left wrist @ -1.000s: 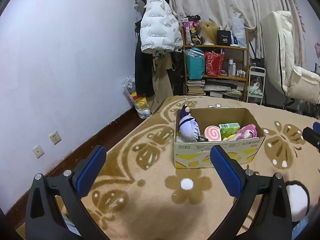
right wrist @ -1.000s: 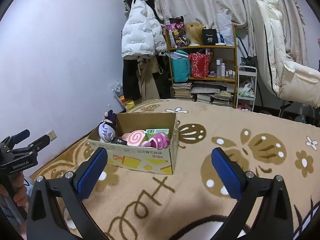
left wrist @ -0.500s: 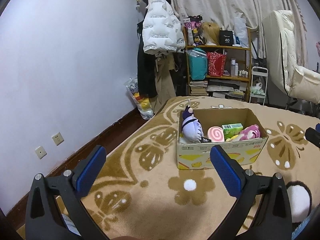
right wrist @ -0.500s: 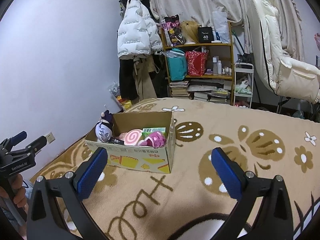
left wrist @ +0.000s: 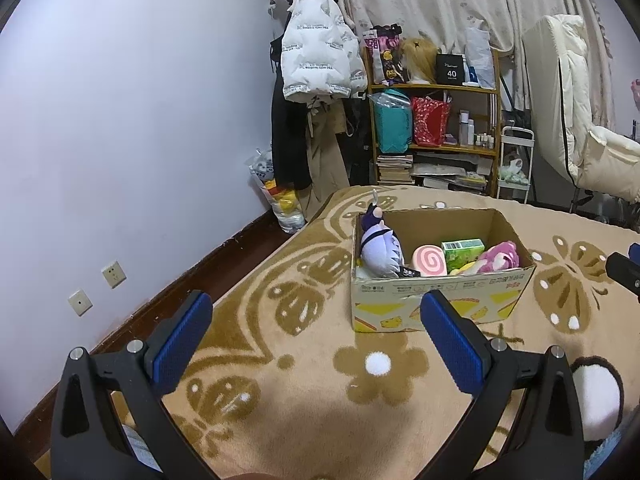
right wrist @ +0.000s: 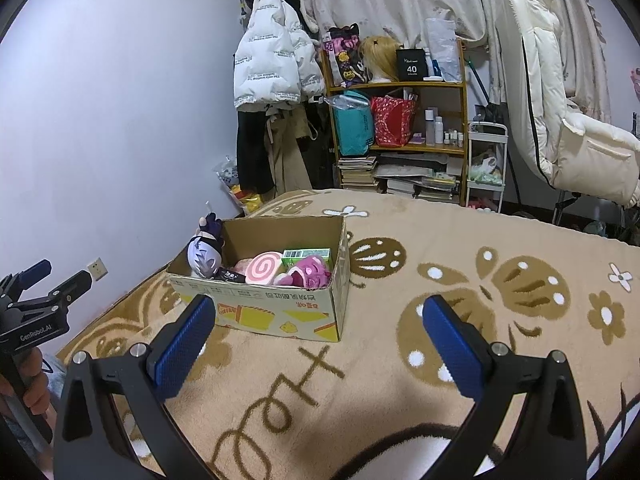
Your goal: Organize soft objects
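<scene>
I see a tan rug (right wrist: 400, 360) patterned with brown butterflies and white-dotted flowers, and on it a brown cardboard box (right wrist: 280, 312) printed with yellow shapes and red lettering. Inside it are a purple-and-white doll (right wrist: 205, 254), a pink roll with a darker pink swirl (right wrist: 264, 268), a green carton (right wrist: 306, 255) and a magenta plush (right wrist: 306, 276). My grippers are black with blue textured pads (left wrist: 452, 340), and a white puffer jacket (left wrist: 316, 60) hangs by the lilac wall (left wrist: 120, 120)
</scene>
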